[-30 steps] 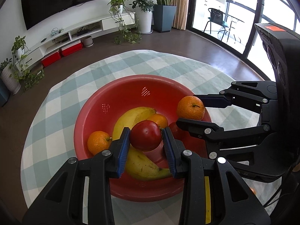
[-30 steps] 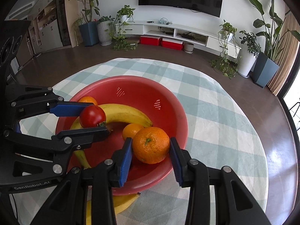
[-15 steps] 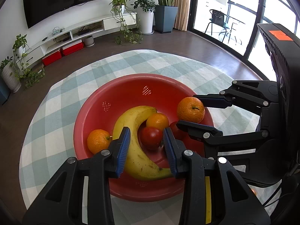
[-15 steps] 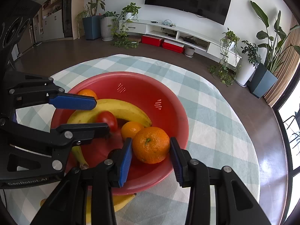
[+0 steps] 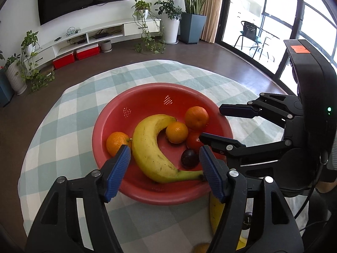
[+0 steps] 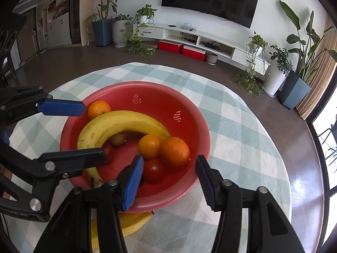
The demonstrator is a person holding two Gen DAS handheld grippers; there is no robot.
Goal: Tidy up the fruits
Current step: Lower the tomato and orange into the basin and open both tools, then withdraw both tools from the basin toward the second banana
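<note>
A red bowl (image 5: 99, 130) on the checked cloth holds a banana (image 5: 147, 143), three oranges and a tomato (image 5: 193, 140). My left gripper (image 5: 164, 158) hangs above the bowl's near side. Its jaws are opening, with only the banana far below them. My right gripper (image 6: 169, 164) is also opening over the near rim (image 6: 189, 187). The big orange (image 6: 174, 151) lies in the bowl just beyond its pads, free of them, beside a smaller orange (image 6: 149, 146) and the tomato (image 6: 154, 169).
A dark plum (image 5: 189, 158) lies by the banana's stem. A second banana (image 6: 130, 221) lies on the cloth, part under the bowl's near edge. The round table's edge (image 6: 280, 168) curves close on all sides, with plants and a TV shelf beyond.
Both grippers went from shut to open. The tomato dropped out of the left jaws into the bowl. The orange left the right jaws and now rests in the bowl. The left gripper drew back.
</note>
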